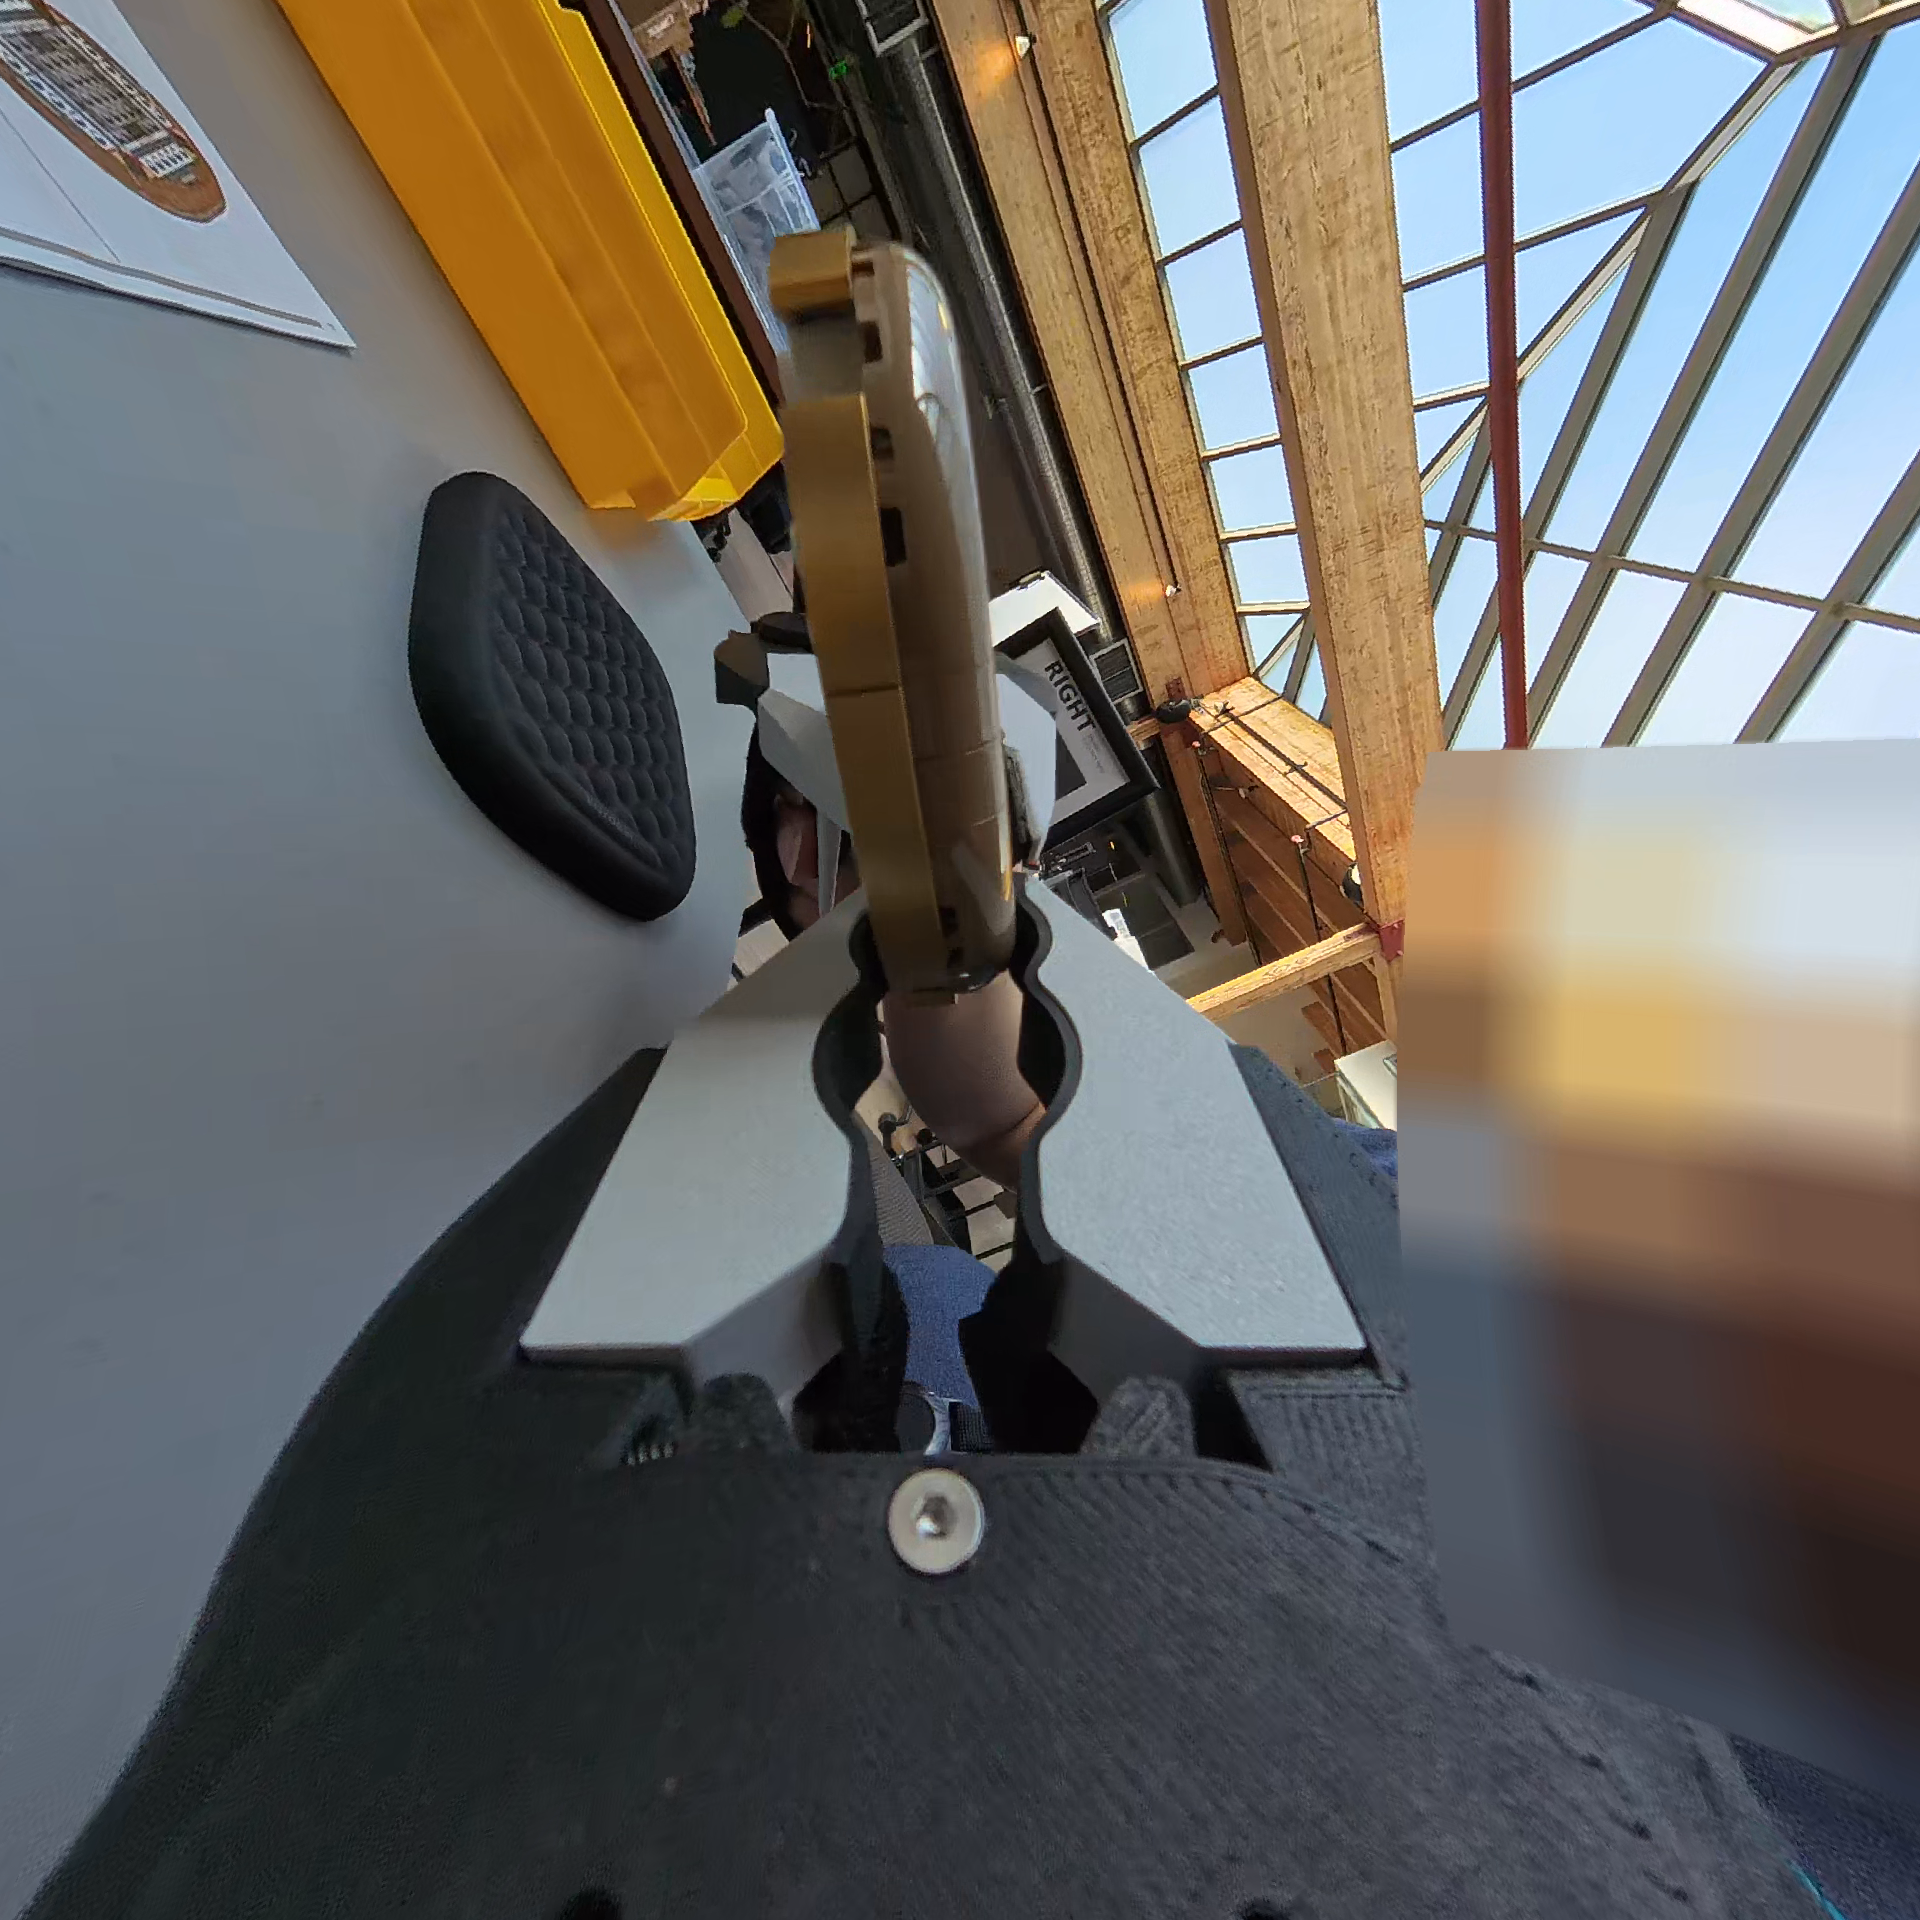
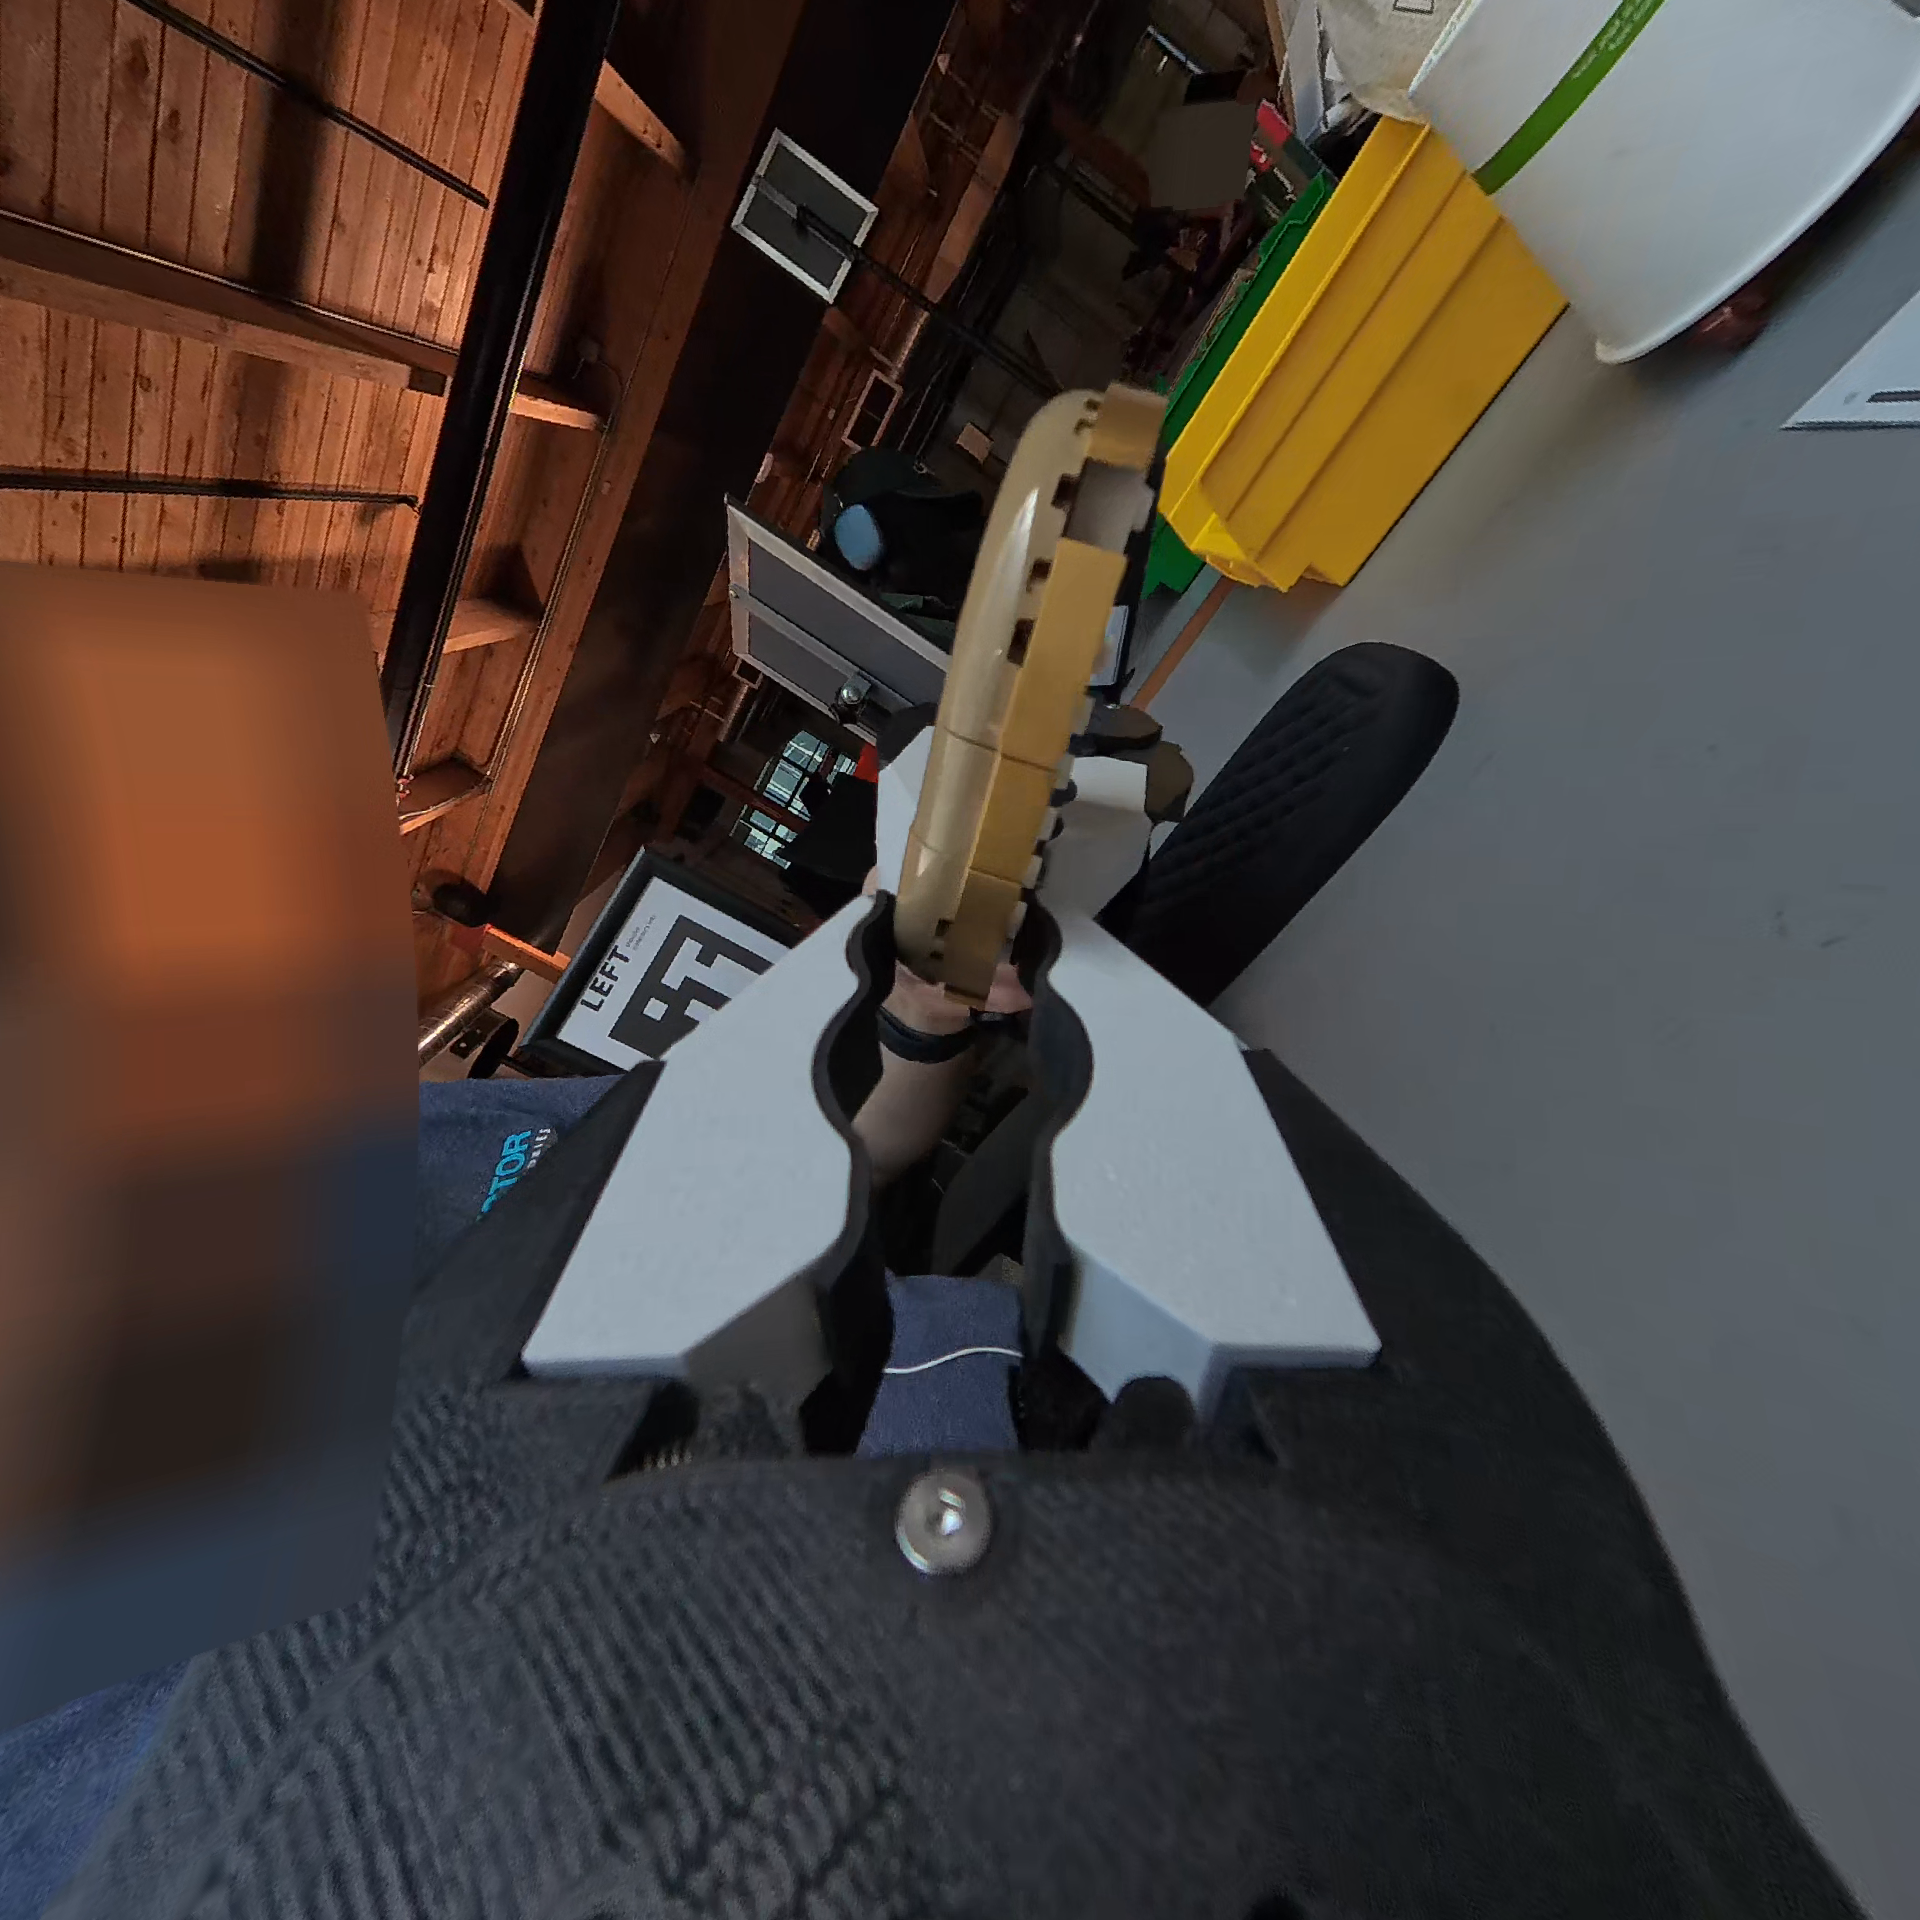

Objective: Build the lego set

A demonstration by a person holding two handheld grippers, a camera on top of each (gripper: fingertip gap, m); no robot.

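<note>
A tan lego assembly (image 1: 883, 582), a flat curved piece with notched edges, is held up in the air above the grey table (image 1: 208, 935). My left gripper (image 1: 940, 961) is shut on its near end. The right gripper's grey fingers (image 1: 790, 727) show behind the assembly, farther along it. In the right wrist view the same assembly (image 2: 997, 727) rises from my right gripper (image 2: 961, 956), which is shut on its near end. The left gripper's fingers (image 2: 1107, 821) show behind it. Where the far gripper holds the piece is partly hidden.
Yellow bins (image 1: 540, 239) stand at the table's far side, with a green bin (image 2: 1236, 416) and a white container (image 2: 1662, 177) beside them. A black textured pad (image 1: 551, 696) and a printed sheet (image 1: 125, 177) lie on the table. Less than 4 cm separates the two grippers' tips.
</note>
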